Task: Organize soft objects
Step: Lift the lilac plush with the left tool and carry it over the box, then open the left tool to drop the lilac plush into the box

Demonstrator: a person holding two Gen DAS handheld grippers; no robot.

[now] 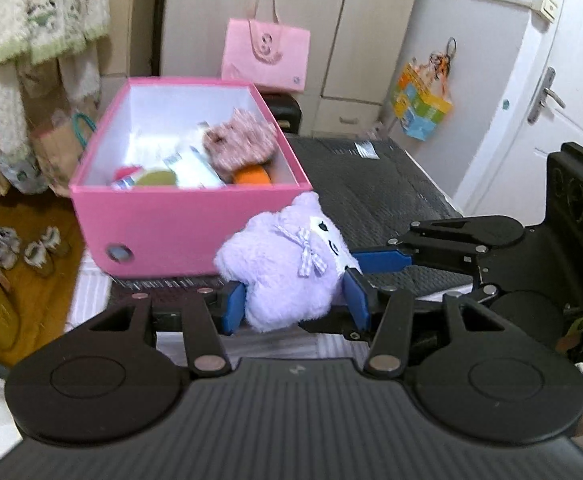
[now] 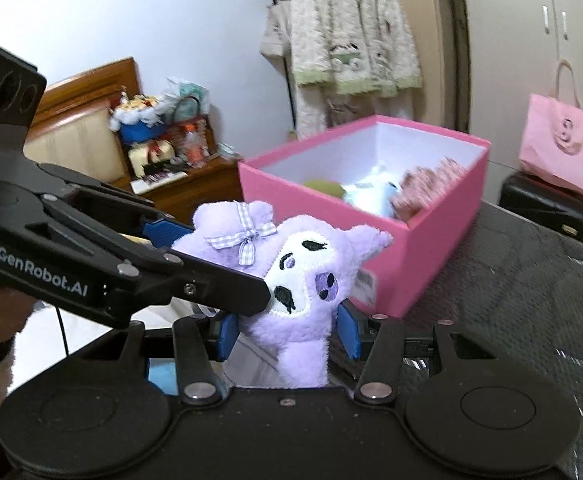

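Two grippers pinch one purple plush toy (image 1: 287, 268) held above the dark mattress (image 1: 375, 184): left gripper (image 1: 295, 308) fingers squeeze its body, right gripper (image 2: 287, 330) fingers clamp its lower part. Pink box (image 1: 163, 224) w/ other soft toys sits at 11 o'clock, just behind

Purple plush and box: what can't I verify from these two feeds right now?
- Plush underside: left view, hidden by left gripper; lower body in right view, cut off behind right gripper.
- Box contents: both views, blurred; near wall hides the bottom.
- Pink furry item: motion-blurred, unidentifiable.
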